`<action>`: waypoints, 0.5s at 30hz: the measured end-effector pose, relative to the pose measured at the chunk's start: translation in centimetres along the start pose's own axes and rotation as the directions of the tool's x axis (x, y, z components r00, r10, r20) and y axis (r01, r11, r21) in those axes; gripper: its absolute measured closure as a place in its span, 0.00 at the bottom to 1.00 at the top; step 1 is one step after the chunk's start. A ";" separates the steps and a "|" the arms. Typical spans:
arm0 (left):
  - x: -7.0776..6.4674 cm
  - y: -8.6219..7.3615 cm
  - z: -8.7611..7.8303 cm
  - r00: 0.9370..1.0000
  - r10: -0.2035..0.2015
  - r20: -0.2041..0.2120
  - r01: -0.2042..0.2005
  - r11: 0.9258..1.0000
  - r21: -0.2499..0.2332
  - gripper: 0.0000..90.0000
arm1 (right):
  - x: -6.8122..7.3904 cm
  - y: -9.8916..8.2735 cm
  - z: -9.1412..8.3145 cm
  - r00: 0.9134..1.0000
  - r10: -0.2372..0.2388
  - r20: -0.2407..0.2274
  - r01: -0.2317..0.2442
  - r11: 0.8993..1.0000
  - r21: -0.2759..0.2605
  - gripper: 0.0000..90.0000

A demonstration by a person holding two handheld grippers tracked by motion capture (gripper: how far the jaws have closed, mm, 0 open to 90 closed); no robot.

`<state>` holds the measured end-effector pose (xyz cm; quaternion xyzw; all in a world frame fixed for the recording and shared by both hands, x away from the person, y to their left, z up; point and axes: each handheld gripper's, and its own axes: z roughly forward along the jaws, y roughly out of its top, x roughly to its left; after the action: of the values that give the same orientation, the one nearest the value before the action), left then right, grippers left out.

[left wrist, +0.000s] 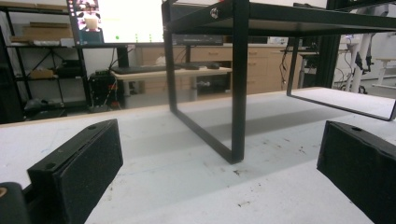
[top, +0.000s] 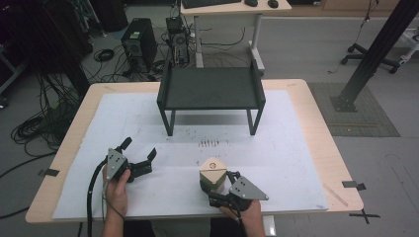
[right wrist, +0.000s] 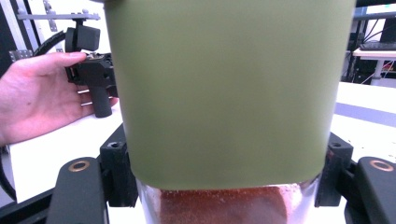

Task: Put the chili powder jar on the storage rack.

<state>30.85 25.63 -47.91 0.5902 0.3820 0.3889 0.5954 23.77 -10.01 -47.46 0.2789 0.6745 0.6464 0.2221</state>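
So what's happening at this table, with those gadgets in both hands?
A person at the table holds a hand-held gripper in each hand. The right gripper has its fingers shut on a container with an olive-green sleeve, a tan lid and reddish powder in its clear bottom. It sits near the front edge. The left gripper is open and holds nothing, facing a black metal shelf farther back.

Wooden table (top: 316,128) under white sheet (top: 291,158), black rack (top: 211,89) and jar (top: 213,174) atop.
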 end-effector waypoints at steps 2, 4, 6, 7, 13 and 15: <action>0.0 0.0 0.0 1.000 0.001 0.000 -0.001 1.000 0.001 0.00 | 0.0 0.1 -0.1 1.000 0.001 0.005 -0.001 1.000 0.001 0.32; 0.0 0.0 0.0 1.000 0.001 0.000 -0.001 1.000 0.000 0.00 | -0.1 0.2 -0.2 1.000 0.003 0.009 -0.003 1.000 -0.003 0.32; 0.0 0.0 0.0 1.000 0.001 0.000 -0.001 1.000 0.000 0.00 | -0.2 0.4 -0.2 1.000 0.008 0.009 -0.008 1.000 -0.008 0.32; 0.0 0.0 0.0 1.000 0.001 0.000 -0.001 1.000 0.000 0.00 | -0.3 0.5 -0.3 1.000 0.010 0.010 -0.010 1.000 -0.009 0.32; 0.0 0.0 0.0 1.000 0.002 -0.001 -0.002 1.000 0.001 0.00 | -0.7 1.2 -0.2 1.000 0.005 0.017 -0.005 1.000 -0.021 0.32; 0.0 0.0 0.0 1.000 0.001 0.000 -0.001 1.000 0.000 0.00 | -0.8 1.4 -0.2 1.000 0.002 0.021 -0.001 1.000 -0.020 0.32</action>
<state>30.84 25.63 -47.91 0.5905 0.3817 0.3894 0.5950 24.39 -10.65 -46.08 0.2838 0.6654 0.6505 0.2314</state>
